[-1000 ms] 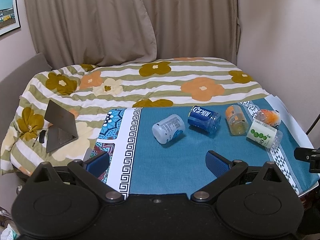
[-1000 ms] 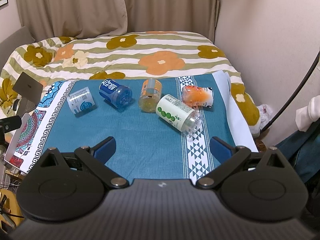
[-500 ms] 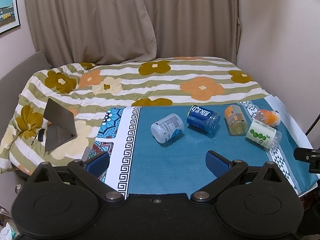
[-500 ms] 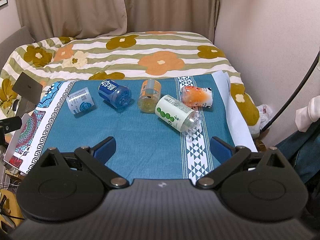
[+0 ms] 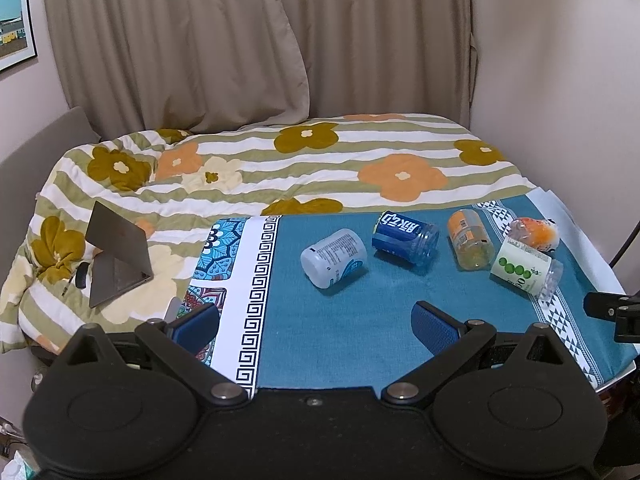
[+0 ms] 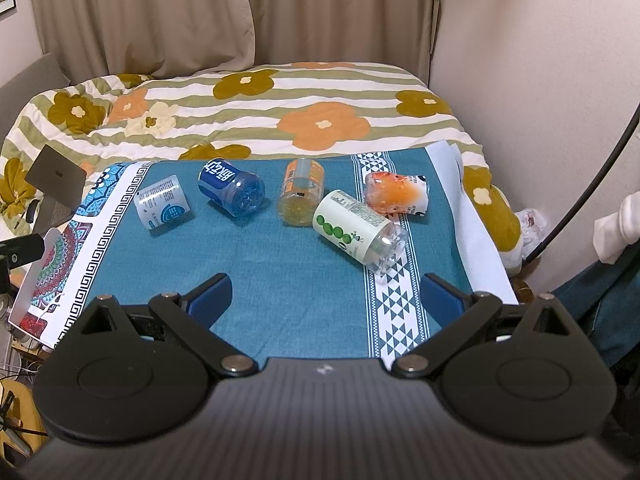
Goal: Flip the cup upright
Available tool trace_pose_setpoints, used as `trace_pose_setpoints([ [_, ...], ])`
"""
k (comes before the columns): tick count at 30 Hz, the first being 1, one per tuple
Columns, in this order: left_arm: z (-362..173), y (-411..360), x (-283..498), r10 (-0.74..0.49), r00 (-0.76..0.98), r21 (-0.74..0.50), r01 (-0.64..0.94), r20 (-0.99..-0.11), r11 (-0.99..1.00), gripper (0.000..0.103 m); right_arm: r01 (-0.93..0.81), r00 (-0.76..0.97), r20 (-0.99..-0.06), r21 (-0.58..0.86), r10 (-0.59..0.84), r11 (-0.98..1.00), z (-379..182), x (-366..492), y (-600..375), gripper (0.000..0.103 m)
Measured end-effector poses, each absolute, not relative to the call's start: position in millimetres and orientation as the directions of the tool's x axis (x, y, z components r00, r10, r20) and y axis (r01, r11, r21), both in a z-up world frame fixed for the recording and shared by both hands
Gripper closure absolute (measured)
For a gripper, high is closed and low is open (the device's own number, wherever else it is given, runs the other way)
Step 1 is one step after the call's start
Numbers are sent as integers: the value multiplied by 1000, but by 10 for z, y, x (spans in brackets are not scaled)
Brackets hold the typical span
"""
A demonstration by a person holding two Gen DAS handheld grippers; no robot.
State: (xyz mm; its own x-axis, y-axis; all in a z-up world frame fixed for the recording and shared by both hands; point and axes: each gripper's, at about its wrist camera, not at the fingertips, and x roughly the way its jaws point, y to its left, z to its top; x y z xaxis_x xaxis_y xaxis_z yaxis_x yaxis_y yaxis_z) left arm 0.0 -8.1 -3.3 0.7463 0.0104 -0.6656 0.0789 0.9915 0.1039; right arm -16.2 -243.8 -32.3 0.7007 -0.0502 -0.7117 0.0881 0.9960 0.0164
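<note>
Blue-padded left gripper (image 5: 314, 322): fingers wide apart, holding nothing, above the teal desk cloth (image 5: 340, 328).
Right gripper (image 6: 326, 300): fingers spread equally wide, empty.
Cups: five lie on their sides beyond both grippers: white-blue cup (image 5: 334, 258), blue cup (image 5: 405, 238), orange cup (image 5: 470, 244), green-dotted cup (image 6: 359, 230), orange-white cup (image 6: 396, 194).
Beyond: flowered bed (image 5: 304, 164).
</note>
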Motion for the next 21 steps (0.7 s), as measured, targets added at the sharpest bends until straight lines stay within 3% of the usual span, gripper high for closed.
trace_pose_setpoints([
  [21, 40, -116, 48, 59, 742, 125, 34, -668, 992, 0, 45, 699, -715, 41, -2, 998, -260, -135, -2544, 0],
])
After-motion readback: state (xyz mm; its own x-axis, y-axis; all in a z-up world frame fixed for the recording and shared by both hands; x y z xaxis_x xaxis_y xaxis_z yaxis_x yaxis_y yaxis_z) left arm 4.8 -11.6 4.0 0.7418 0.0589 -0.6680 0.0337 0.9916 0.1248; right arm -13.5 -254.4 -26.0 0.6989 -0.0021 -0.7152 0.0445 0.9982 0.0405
